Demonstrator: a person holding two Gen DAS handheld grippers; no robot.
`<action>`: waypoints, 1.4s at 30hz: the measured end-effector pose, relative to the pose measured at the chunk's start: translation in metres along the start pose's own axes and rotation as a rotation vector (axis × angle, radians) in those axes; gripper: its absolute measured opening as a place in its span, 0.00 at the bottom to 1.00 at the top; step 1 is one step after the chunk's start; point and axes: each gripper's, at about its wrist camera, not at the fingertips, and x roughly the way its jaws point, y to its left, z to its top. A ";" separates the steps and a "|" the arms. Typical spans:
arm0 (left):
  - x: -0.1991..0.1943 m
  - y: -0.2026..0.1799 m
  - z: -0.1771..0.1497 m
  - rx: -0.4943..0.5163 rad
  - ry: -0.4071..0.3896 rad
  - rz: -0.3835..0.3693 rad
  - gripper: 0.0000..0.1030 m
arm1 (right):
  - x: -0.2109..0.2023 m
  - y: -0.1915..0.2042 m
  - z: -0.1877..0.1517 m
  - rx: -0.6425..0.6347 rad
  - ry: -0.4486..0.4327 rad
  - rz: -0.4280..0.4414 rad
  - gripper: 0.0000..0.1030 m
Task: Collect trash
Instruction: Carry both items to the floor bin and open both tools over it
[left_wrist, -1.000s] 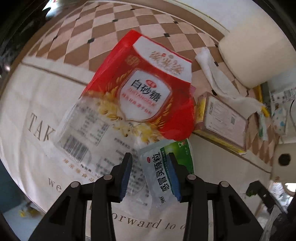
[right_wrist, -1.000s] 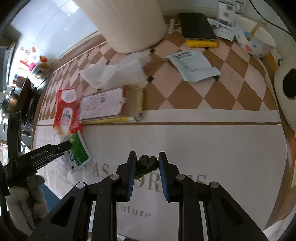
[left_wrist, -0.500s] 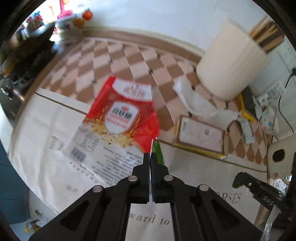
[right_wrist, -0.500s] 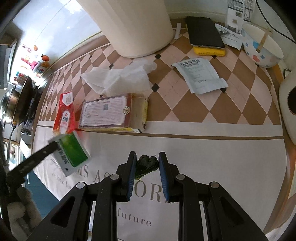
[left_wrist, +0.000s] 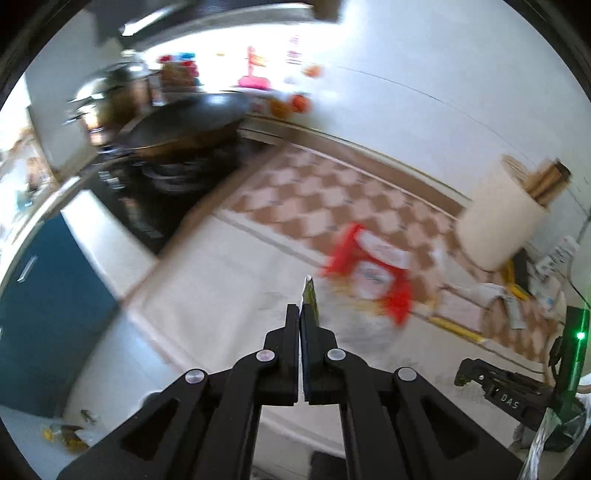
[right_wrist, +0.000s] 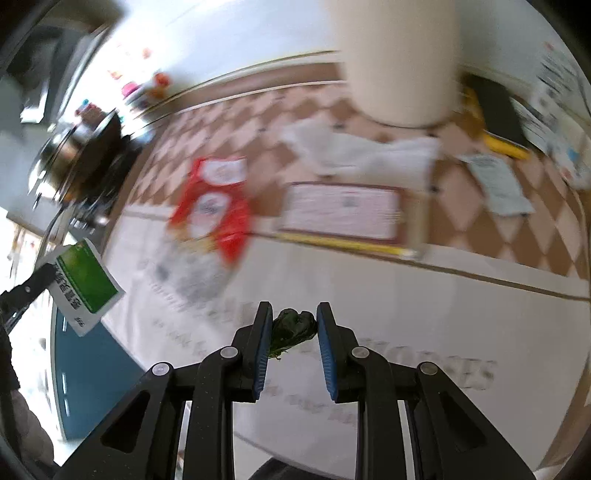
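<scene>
My left gripper (left_wrist: 300, 314) is shut on a small green and white sachet (left_wrist: 308, 295), seen edge-on, held above the cream tablecloth. In the right wrist view the same sachet (right_wrist: 86, 286) hangs at the far left over the table edge. My right gripper (right_wrist: 294, 323) is shut on a dark green crumpled scrap (right_wrist: 291, 330) above the cloth. A red sugar bag (right_wrist: 212, 206) lies flat on the cloth; it also shows blurred in the left wrist view (left_wrist: 369, 273).
A flat carton (right_wrist: 343, 212), white tissue (right_wrist: 354, 153), a paper slip (right_wrist: 496, 184) and a dark phone on yellow (right_wrist: 495, 114) lie on the checkered cloth. A cream cylinder (right_wrist: 400, 62) stands behind. A black wok (left_wrist: 184, 122) sits left; blue cabinet (left_wrist: 40, 314) below.
My left gripper has lifted the sachet off the cloth and swung left toward the table edge. My right gripper has kept hold of the scrap and turned left.
</scene>
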 end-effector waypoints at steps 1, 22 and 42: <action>-0.003 0.013 -0.003 -0.012 -0.003 0.019 0.00 | 0.003 0.016 -0.003 -0.025 0.006 0.010 0.25; 0.185 0.437 -0.297 -0.694 0.371 0.110 0.00 | 0.293 0.376 -0.271 -0.601 0.386 0.152 0.25; 0.356 0.528 -0.483 -0.778 0.555 0.284 0.71 | 0.651 0.419 -0.461 -0.875 0.619 0.062 0.57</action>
